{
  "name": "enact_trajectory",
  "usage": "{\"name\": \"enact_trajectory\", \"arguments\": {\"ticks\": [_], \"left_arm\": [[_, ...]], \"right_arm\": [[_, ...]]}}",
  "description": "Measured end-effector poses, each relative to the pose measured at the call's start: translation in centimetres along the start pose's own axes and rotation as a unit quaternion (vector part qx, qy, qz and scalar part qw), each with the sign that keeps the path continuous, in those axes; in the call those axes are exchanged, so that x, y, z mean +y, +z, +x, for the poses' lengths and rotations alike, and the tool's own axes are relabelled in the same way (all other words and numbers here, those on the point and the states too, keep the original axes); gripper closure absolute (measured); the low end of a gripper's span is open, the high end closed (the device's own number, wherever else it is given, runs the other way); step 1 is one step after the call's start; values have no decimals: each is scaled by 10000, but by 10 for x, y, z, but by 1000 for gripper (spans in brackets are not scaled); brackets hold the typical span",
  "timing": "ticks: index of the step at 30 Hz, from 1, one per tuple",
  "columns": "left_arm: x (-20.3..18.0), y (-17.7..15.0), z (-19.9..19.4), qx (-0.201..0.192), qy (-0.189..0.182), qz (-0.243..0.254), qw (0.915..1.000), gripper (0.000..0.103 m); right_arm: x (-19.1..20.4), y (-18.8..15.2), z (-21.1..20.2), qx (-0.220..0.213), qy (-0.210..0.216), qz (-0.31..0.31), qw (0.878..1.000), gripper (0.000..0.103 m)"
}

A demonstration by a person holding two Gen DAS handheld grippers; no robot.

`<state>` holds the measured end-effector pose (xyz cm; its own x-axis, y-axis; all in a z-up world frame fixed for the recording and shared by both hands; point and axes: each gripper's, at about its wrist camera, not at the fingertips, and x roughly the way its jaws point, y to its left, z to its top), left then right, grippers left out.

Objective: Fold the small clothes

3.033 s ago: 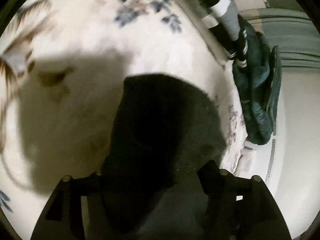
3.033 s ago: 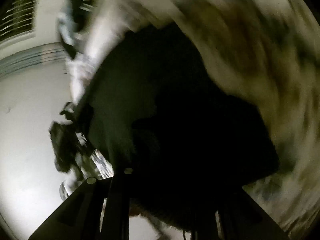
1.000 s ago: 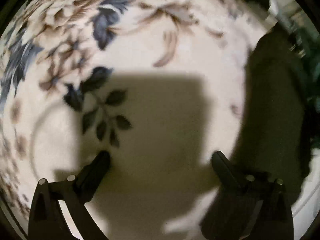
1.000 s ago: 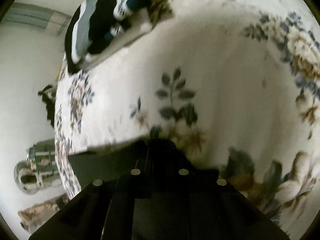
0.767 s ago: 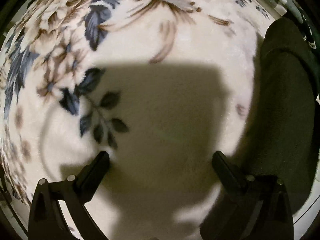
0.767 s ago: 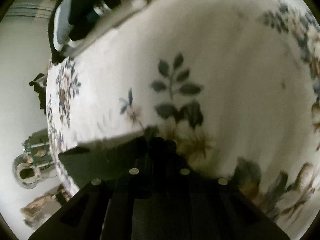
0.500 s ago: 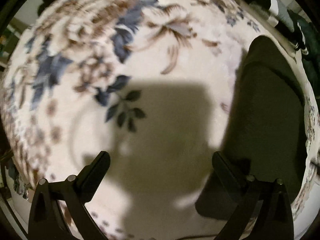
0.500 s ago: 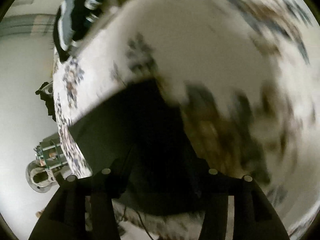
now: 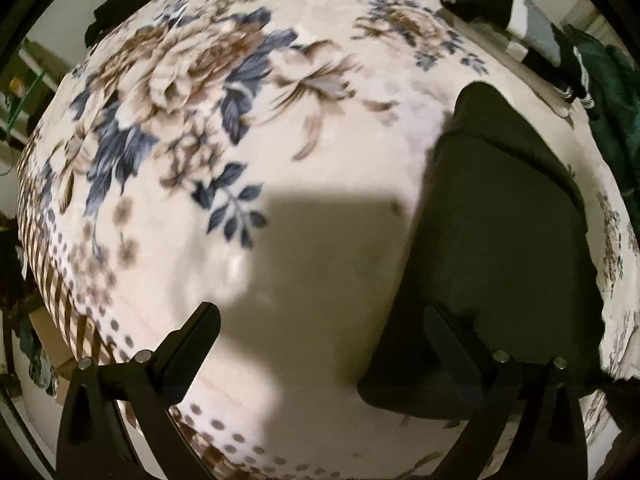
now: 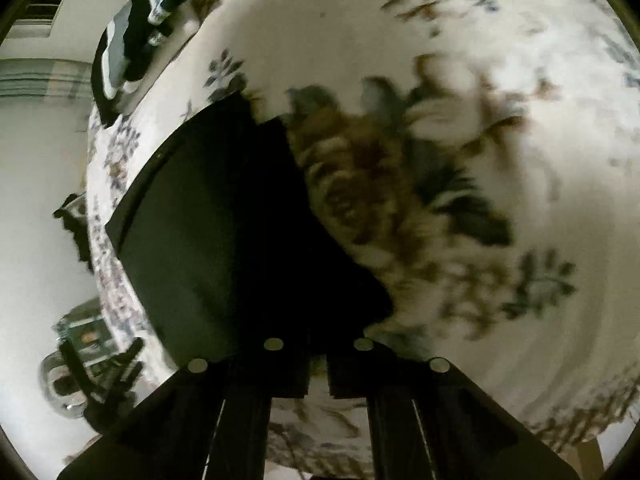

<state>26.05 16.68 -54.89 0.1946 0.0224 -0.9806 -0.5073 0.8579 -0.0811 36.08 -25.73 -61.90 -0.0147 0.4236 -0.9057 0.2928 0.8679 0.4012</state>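
Observation:
A dark, flat-folded garment (image 9: 500, 220) lies on the floral blanket (image 9: 240, 80) near the bed's edge. In the left wrist view my left gripper (image 9: 320, 314) hangs open above the blanket with nothing between its fingers. Its right finger (image 9: 452, 344) is over the garment's near end. In the right wrist view the same dark garment (image 10: 208, 220) fills the left middle. My right gripper (image 10: 318, 360) has its jaws closing tight together on the garment's near edge, where the cloth's corner runs down between the pads.
Folded striped clothes (image 9: 516, 12) sit at the blanket's far corner, also seen as a striped pile (image 10: 132, 32). A dark green garment (image 9: 612, 92) lies beyond the bed edge. Clutter on the floor (image 10: 80, 360) shows left of the bed.
The left gripper rose, still open, so more blanket shows. The right gripper swept sideways to the dark garment, opened over it, then shut on its near edge.

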Motion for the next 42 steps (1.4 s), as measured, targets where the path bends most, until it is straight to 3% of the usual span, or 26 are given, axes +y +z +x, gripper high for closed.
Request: {"name": "enact_trajectory", "arguments": {"ticks": [3,6,8,9,10,12,16,19,23,24,25,28,29,33,35,36,37,39,42], "left_arm": [[-7,13,0,-76,-31,66,9999,0],[-9,23,-1,-161,-138,76,9997,0],[-14,32,-2,-254,-197,135,9994,0],[-18,35,-1,-286,-212,163,9992,0],[-21,38,2,-314,-262,165,9990,0],[-24,42,9,-305,-406,183,9985,0],[-33,43,37,-30,-745,331,9967,0],[-36,38,48,77,-1011,337,9943,0],[-37,35,55,81,-1173,323,9925,0],[-37,35,58,89,-1235,305,9918,0],[-37,35,59,95,-1285,296,9912,0],[-37,35,64,105,-1428,287,9893,0],[-37,35,65,107,-1476,291,9886,0],[-41,35,67,192,-1483,442,9878,0],[-41,38,62,240,-1499,474,9873,0],[-41,41,59,228,-1508,484,9871,0],[-40,45,53,189,-1506,496,9872,0],[-38,57,45,118,-1565,485,9864,0],[-42,77,41,-5,-1720,458,9840,0]], "right_arm": [[-16,2,17,283,-264,199,9991,99],[-20,13,17,537,96,528,9971,97],[1,22,9,439,191,234,9986,76],[20,29,6,414,208,-37,9989,51],[46,38,4,367,335,-372,9981,44],[98,53,9,457,583,-1024,9920,44],[238,76,49,905,860,-2602,9574,44],[315,81,95,1158,637,-3444,9295,44],[369,84,157,1743,170,-3959,9014,44],[372,83,163,1779,116,-4045,8970,52],[379,84,170,1819,154,-4149,8914,92],[386,92,172,1551,120,-4081,8996,97],[385,100,173,1435,96,-3918,9087,97],[371,119,195,1874,227,-3089,9322,97],[361,124,183,1877,632,-2794,9395,96],[353,127,169,1788,738,-2699,9432,88],[343,132,152,1638,797,-2622,9477,69],[302,150,99,1124,1089,-2293,9607,48],[226,165,31,348,745,-1888,9786,41]]}}
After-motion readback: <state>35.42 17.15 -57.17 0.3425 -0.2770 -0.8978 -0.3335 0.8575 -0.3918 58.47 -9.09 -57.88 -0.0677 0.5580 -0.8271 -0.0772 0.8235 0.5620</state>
